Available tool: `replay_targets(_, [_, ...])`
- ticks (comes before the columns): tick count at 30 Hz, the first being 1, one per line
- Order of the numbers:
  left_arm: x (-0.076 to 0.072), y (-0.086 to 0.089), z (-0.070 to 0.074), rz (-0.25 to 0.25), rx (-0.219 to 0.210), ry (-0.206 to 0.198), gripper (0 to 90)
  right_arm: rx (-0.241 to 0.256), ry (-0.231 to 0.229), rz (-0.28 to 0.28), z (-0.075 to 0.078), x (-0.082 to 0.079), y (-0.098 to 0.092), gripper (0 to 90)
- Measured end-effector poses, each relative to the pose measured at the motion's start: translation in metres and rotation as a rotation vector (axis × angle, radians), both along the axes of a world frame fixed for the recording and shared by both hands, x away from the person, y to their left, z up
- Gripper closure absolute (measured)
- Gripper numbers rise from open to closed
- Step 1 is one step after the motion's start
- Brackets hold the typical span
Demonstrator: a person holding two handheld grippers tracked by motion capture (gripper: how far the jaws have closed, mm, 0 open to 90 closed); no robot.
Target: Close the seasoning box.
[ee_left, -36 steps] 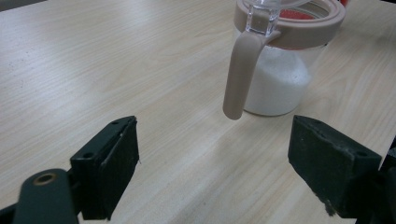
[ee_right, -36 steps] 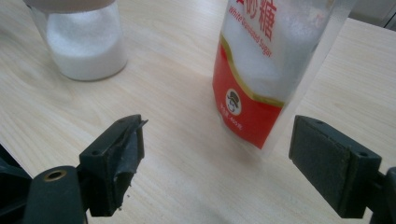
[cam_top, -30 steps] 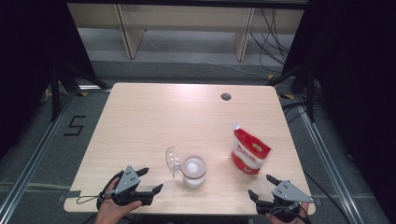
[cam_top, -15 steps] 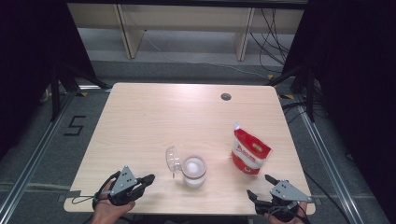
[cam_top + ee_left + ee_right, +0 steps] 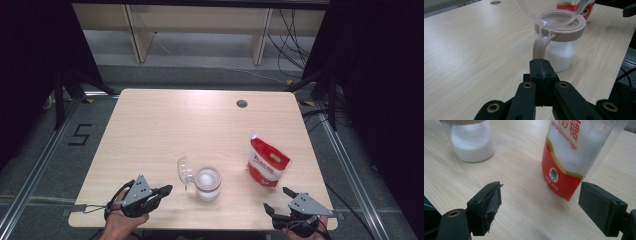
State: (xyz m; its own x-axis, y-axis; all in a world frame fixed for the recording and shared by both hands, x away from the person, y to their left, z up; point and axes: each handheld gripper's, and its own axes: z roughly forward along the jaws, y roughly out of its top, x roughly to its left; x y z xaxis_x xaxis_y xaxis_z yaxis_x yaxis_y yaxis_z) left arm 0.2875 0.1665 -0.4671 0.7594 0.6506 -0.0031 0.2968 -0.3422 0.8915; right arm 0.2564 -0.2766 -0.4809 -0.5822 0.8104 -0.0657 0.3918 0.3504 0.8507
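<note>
A glass jar (image 5: pixel 207 183) with a pinkish collar and white sugar inside stands near the table's front edge, its clear hinged lid (image 5: pixel 184 171) flipped open to the left. A red and white sugar pouch (image 5: pixel 267 162) stands upright to its right. My left gripper (image 5: pixel 166 189) is shut and empty, its tip (image 5: pixel 540 65) just short of the jar (image 5: pixel 558 45). My right gripper (image 5: pixel 278 199) is open at the front right edge, with the pouch (image 5: pixel 579 155) a little beyond its jaws and the jar (image 5: pixel 471 141) off to the left.
The wooden table (image 5: pixel 165 127) has a round cable hole (image 5: pixel 242 103) at the back right. Metal rails run along the floor on both sides, and a shelf frame (image 5: pixel 200 30) stands behind the table. Cables hang at the back right.
My left gripper has moved right along the front edge toward the jar and closed. My right gripper has barely moved. Jar and pouch stand as before.
</note>
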Motion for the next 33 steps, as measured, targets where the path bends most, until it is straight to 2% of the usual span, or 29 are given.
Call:
replay_targets(2, [0.002, -0.005, 0.002, -0.015, 0.002, -0.012, 89.5, -0.004, -0.015, 0.001, 0.0, 0.0, 0.0, 19.3])
replay_targets(4, [0.003, -0.01, 0.005, -0.029, 0.029, -0.034, 89.5, -0.005, -0.01, 0.001, 0.0, 0.0, 0.0, 19.3])
replay_targets(5, [0.004, -0.012, 0.004, -0.028, 0.012, -0.026, 89.5, -0.002, -0.004, 0.014, 0.0, 0.001, 0.001, 19.3])
replay_targets(6, [0.005, -0.013, 0.006, -0.04, 0.03, -0.035, 89.5, 0.011, 0.011, -0.01, -0.001, -0.002, 0.002, 19.3])
replay_targets(7, [0.005, -0.015, 0.005, -0.031, 0.021, -0.027, 89.5, -0.008, -0.019, 0.014, -0.001, 0.001, 0.001, 19.3])
replay_targets(8, [0.006, -0.016, 0.005, -0.031, 0.017, -0.022, 89.5, -0.004, 0.0, 0.01, 0.0, 0.0, 0.001, 19.3])
replay_targets(10, [0.009, -0.016, 0.008, -0.045, 0.035, -0.041, 89.5, -0.002, -0.002, 0.015, -0.001, 0.001, 0.002, 19.3])
replay_targets(12, [0.01, -0.017, 0.009, -0.033, 0.019, -0.034, 89.5, -0.011, -0.007, 0.012, 0.0, 0.0, 0.001, 19.3])
replay_targets(13, [0.01, -0.017, 0.011, -0.028, 0.018, -0.031, 89.5, -0.019, -0.034, 0.012, 0.0, 0.001, 0.0, 19.4])
replay_targets(14, [0.012, -0.017, 0.013, -0.038, 0.025, -0.044, 89.5, -0.018, -0.033, 0.014, -0.001, 0.001, 0.0, 19.4])
replay_targets(15, [0.011, -0.019, 0.013, -0.029, 0.003, -0.031, 89.5, -0.015, -0.035, 0.019, -0.001, 0.002, 0.0, 19.4])
replay_targets(16, [0.012, -0.019, 0.015, -0.043, 0.018, -0.046, 89.5, -0.005, -0.008, 0.014, -0.001, 0.001, 0.001, 19.4])
replay_targets(17, [0.012, -0.019, 0.015, -0.045, 0.015, -0.046, 89.5, -0.004, -0.002, 0.014, -0.001, 0.001, 0.001, 19.4])
replay_targets(19, [0.014, -0.02, 0.018, -0.055, 0.023, -0.065, 89.5, -0.025, -0.041, 0.011, 0.0, 0.002, 0.0, 19.5])
replay_targets(20, [0.013, -0.021, 0.019, -0.04, 0.018, -0.053, 89.5, -0.023, -0.031, 0.009, 0.0, 0.001, 0.0, 19.5])
replay_targets(23, [0.014, -0.022, 0.022, -0.041, 0.008, -0.051, 89.5, -0.025, -0.03, 0.014, 0.0, 0.001, 0.001, 19.5])
replay_targets(25, [0.017, -0.02, 0.025, -0.054, 0.019, -0.081, 89.4, -0.022, -0.03, 0.012, 0.0, 0.001, 0.0, 19.5])
replay_targets(26, [0.017, -0.02, 0.026, -0.037, 0.014, -0.076, 89.5, -0.022, -0.031, 0.011, -0.001, 0.001, 0.0, 19.6])
replay_targets(31, [0.018, -0.021, 0.03, -0.042, 0.013, -0.089, 89.4, -0.027, -0.043, 0.015, 0.0, 0.002, 0.0, 19.6])
replay_targets(33, [0.017, -0.022, 0.029, -0.046, 0.008, -0.083, 89.5, -0.021, -0.023, 0.01, 0.0, 0.001, 0.001, 19.6])
